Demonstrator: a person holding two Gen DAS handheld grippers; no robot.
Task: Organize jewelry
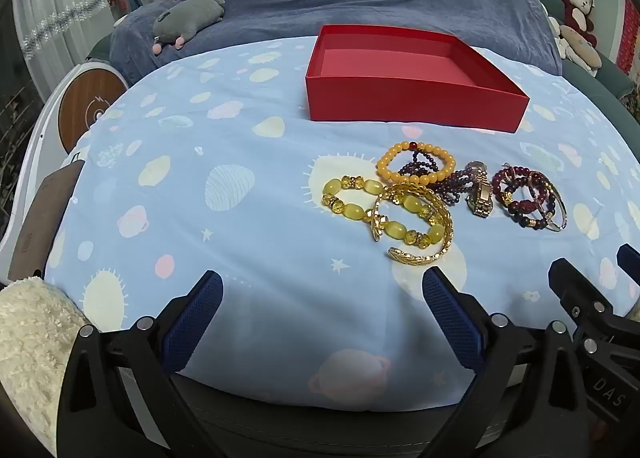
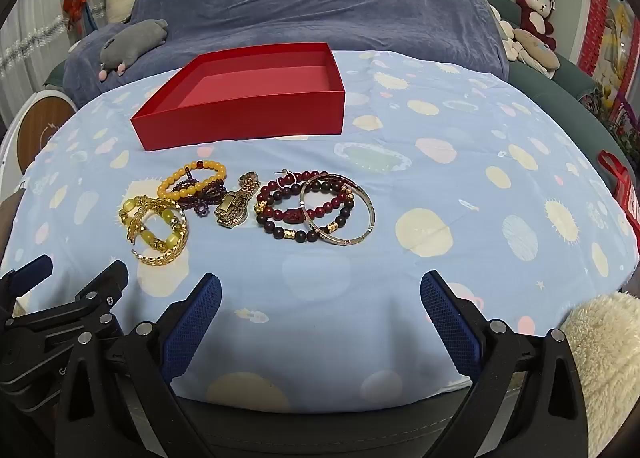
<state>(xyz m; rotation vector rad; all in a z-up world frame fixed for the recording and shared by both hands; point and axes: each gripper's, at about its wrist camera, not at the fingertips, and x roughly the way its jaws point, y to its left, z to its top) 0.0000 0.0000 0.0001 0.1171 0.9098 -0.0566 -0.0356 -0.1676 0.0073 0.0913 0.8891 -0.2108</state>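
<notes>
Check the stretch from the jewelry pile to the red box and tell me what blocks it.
Nothing visible does. Only bare patterned cloth lies between the jewelry pile and the red box, which sits open and empty behind it. Both tongs, left and right, are open, holding nothing.

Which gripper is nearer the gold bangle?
Left. The left gripper, open, has the gold bangle just ahead of its right finger; the right gripper, open, sits farther to the bangle's right.

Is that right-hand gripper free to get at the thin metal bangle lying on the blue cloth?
Probably yes. The right gripper is open and empty, and the thin metal bangle lies just ahead on the patterned blue cloth, overlapping only the dark red bead bracelets.
</notes>
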